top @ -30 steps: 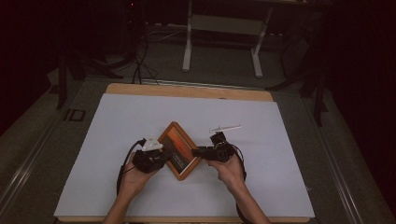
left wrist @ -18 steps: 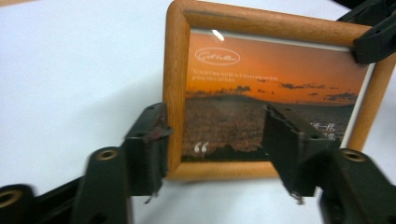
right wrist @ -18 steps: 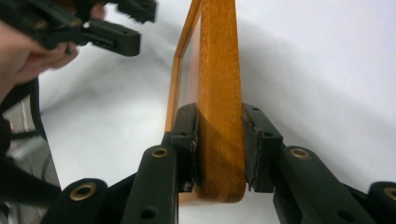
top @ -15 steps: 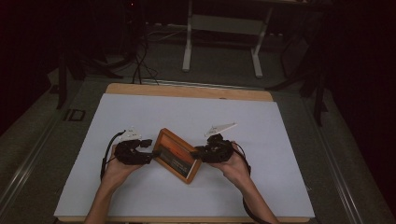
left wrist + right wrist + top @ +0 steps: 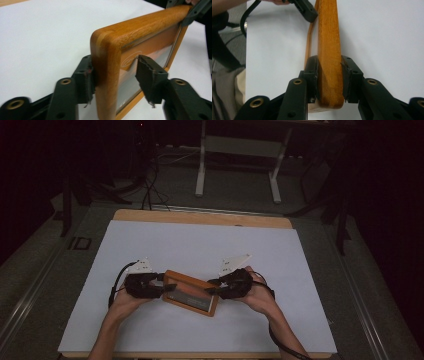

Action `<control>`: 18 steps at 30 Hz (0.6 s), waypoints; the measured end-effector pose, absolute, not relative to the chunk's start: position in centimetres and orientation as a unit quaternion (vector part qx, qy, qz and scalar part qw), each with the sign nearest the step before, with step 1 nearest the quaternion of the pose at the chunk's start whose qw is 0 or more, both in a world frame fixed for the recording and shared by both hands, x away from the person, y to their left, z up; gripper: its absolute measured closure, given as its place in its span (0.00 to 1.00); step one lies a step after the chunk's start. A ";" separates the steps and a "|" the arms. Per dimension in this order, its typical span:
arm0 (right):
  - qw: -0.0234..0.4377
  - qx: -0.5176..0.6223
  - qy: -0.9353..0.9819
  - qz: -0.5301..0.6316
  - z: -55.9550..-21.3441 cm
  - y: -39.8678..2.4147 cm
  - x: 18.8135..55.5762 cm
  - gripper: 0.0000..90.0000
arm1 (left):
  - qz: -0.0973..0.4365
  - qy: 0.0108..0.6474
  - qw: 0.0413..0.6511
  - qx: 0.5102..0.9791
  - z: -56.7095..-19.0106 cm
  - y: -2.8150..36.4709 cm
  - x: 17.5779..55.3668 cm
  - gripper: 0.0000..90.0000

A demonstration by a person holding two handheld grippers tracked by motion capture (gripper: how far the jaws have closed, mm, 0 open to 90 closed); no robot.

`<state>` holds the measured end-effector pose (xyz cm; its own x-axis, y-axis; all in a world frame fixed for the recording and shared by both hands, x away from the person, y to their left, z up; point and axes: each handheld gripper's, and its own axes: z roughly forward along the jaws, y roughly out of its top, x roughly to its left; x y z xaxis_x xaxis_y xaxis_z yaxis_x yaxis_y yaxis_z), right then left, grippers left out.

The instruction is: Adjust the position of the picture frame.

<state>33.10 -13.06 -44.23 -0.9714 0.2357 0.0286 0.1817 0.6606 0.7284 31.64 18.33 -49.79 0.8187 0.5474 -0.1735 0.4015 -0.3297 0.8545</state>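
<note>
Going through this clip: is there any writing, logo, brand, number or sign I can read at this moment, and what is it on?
No text can be read.
Wooden frame: a pale oval mark on the orange panel behind its glass, maybe a logo, too faint to read.
Dark panel strip in the high view: too small and dim to tell.
White table cover: no print visible.

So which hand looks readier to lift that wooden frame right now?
The right. The right gripper has both pads clamped on the wooden frame. The left gripper straddles the other end, but one pad stands off the glass, so it isn't gripping yet.
</note>
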 end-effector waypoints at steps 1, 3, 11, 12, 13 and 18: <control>0.033 0.109 0.912 0.394 -44.2 -13.1 33.3 0.77 | 0.076 0.290 0.497 0.815 -49.7 18.3 31.5 0.57; 0.029 0.098 0.916 0.388 -44.1 -13.2 33.5 0.77 | 0.080 0.287 0.493 0.818 -49.7 18.3 31.2 0.60; 0.050 0.110 0.916 0.382 -44.4 -13.6 34.1 0.67 | 0.099 0.287 0.484 0.821 -49.6 18.8 29.1 0.72; 0.050 0.113 0.915 0.385 -44.5 -13.6 34.0 0.66 | 0.098 0.288 0.487 0.819 -49.7 18.8 28.9 0.72; 0.053 0.116 0.913 0.387 -44.5 -13.6 33.9 0.65 | 0.093 0.289 0.491 0.816 -49.7 18.9 28.8 0.72; 0.029 0.163 0.900 0.402 -45.9 -14.6 33.9 0.52 | 0.085 0.286 0.500 0.813 -49.8 19.3 28.1 0.74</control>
<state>33.89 -14.56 -45.85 -0.9454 0.3161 0.0793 0.2699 0.6233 0.7339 28.12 19.34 -49.81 0.8220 0.5500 -0.1479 0.3805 -0.3370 0.8612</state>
